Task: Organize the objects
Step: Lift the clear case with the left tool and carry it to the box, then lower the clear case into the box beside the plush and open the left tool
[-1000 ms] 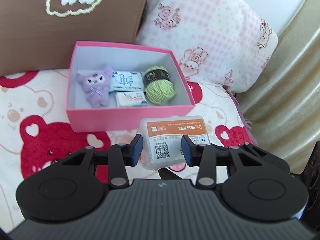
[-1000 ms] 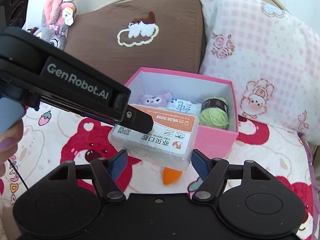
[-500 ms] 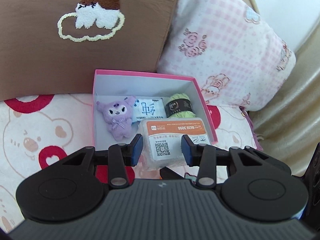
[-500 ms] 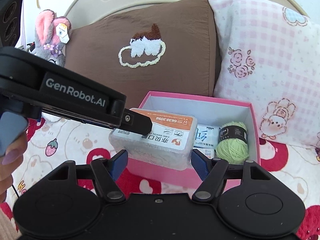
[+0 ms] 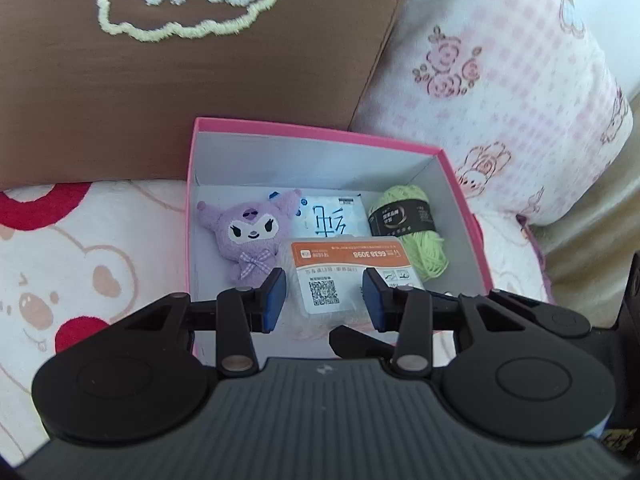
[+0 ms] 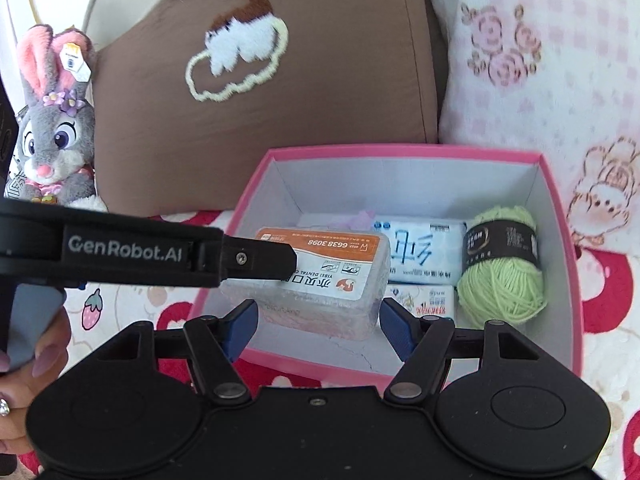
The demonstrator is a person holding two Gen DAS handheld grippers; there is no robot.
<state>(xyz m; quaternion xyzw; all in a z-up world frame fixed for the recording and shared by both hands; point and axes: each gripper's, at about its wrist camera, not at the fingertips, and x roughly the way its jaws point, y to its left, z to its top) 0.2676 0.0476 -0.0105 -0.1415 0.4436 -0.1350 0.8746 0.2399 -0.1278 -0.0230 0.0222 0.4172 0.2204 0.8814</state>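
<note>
Mostly bear-print blanket [image 5: 92,248], brown pillow [image 5: 200,80] behind.

Light: bright, soft daylight, strongest towards the upper right in both views.
Shadows: faint inside the pink cardboard box [image 5: 460,200]; its white inner walls look grey.
Glare: pink-and-white checked pillow [image 5: 500,60] washed out.
Blur: pillow print and brown cushion with a fluffy cloud patch [image 6: 280,100] smeared; box contents sharper.
Distortion: fisheye bends edges; dark corners.
</note>
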